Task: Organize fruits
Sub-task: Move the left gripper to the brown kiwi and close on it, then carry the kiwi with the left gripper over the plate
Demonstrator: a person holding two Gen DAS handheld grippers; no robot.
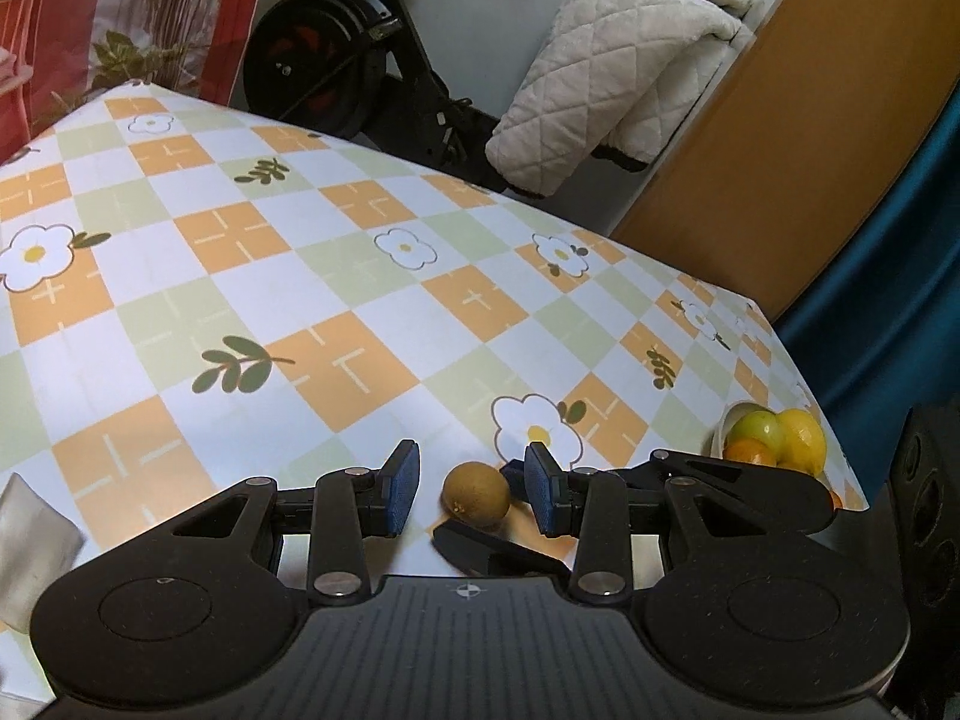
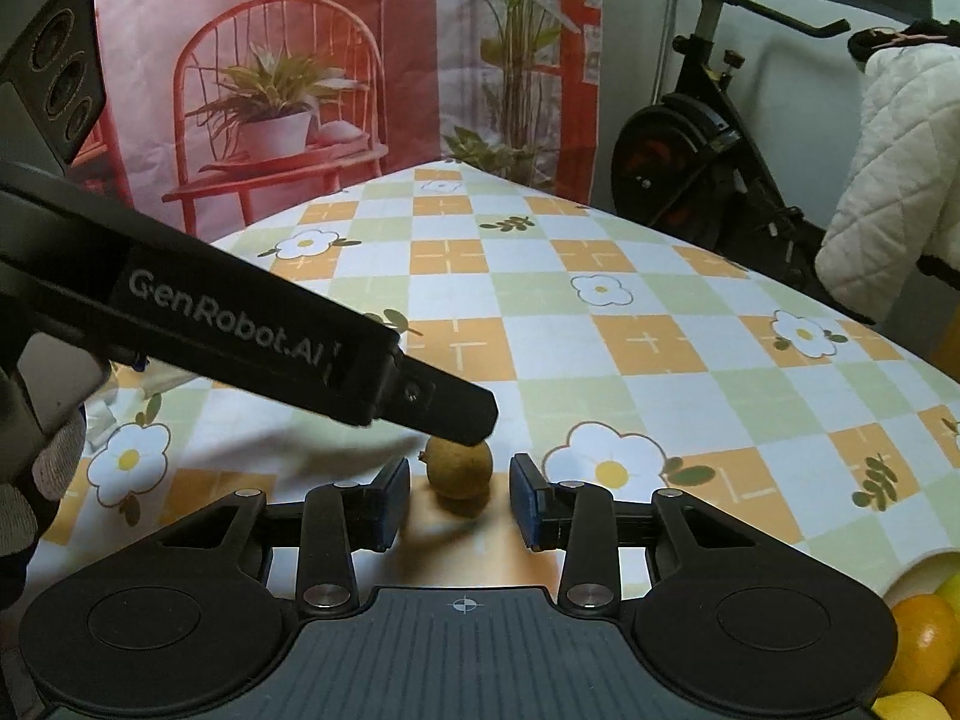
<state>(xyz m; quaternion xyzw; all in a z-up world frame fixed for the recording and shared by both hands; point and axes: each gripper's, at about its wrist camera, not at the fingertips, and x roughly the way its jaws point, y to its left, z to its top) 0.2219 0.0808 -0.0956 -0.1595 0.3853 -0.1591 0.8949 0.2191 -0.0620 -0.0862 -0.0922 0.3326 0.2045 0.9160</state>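
A brown kiwi (image 1: 477, 493) lies on the checked tablecloth. It also shows in the right wrist view (image 2: 459, 471). My left gripper (image 1: 471, 489) is open, its blue pads on either side of the kiwi, apart from it. My right gripper (image 2: 459, 501) is open too, and the kiwi sits just beyond its pads. The left gripper's black finger (image 2: 444, 405) reaches in from the left over the kiwi. A white bowl (image 1: 723, 429) at the right holds a green apple (image 1: 757, 429), a lemon (image 1: 801, 438) and an orange (image 1: 747, 453).
The bowl's rim (image 2: 918, 567) and an orange (image 2: 921, 639) show at lower right in the right wrist view. An exercise bike (image 1: 354, 60), a white quilted jacket (image 1: 606, 66) and a printed backdrop (image 2: 336, 72) stand beyond the table's far edge. A grey object (image 1: 33, 552) lies at the left.
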